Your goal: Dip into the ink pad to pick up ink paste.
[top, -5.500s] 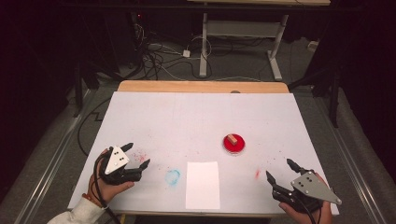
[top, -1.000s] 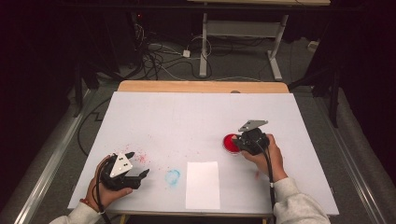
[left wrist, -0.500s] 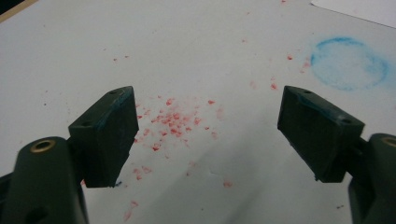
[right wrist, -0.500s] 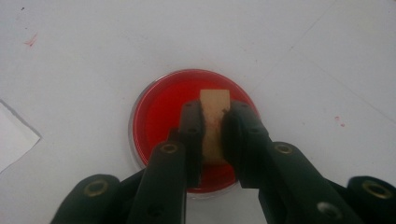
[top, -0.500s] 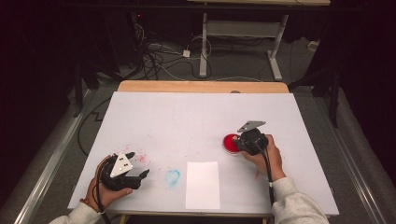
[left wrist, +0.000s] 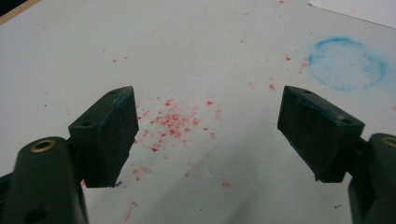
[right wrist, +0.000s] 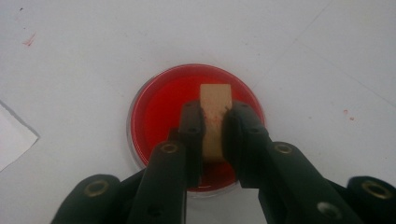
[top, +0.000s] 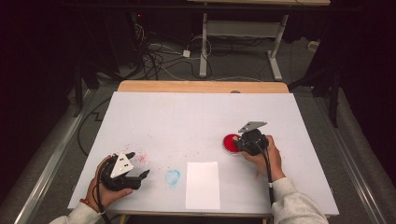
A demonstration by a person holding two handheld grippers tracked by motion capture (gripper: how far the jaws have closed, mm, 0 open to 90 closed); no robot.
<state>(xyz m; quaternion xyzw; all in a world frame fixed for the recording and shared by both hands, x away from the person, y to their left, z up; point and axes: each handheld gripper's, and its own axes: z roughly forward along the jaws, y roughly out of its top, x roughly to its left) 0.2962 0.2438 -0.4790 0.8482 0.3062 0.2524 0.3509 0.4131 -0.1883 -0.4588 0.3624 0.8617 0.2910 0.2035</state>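
Note:
A round dish of red paint [top: 230,143] [right wrist: 196,123] sits right of the table's middle. Over it my right gripper [top: 243,144] [right wrist: 214,122] is shut on a small tan wooden block [right wrist: 215,116], which stands in the dish; whether its end touches the paint I cannot tell. My left gripper [top: 137,164] [left wrist: 208,126] rests at the front left of the white table, open, with nothing between its black pads [left wrist: 109,135]. Below those pads the sheet carries red paint specks [left wrist: 173,123].
A white sheet of paper [top: 203,185] lies at the front middle. A faint blue paint ring [top: 172,177] [left wrist: 348,63] marks the table cover between the paper and the left gripper. Beyond the far wooden edge [top: 201,87] are cables and table legs on a dark floor.
Since the earliest frame my right gripper has travelled from the front right corner to the red dish and closed on the block. Over the last second nothing has moved.

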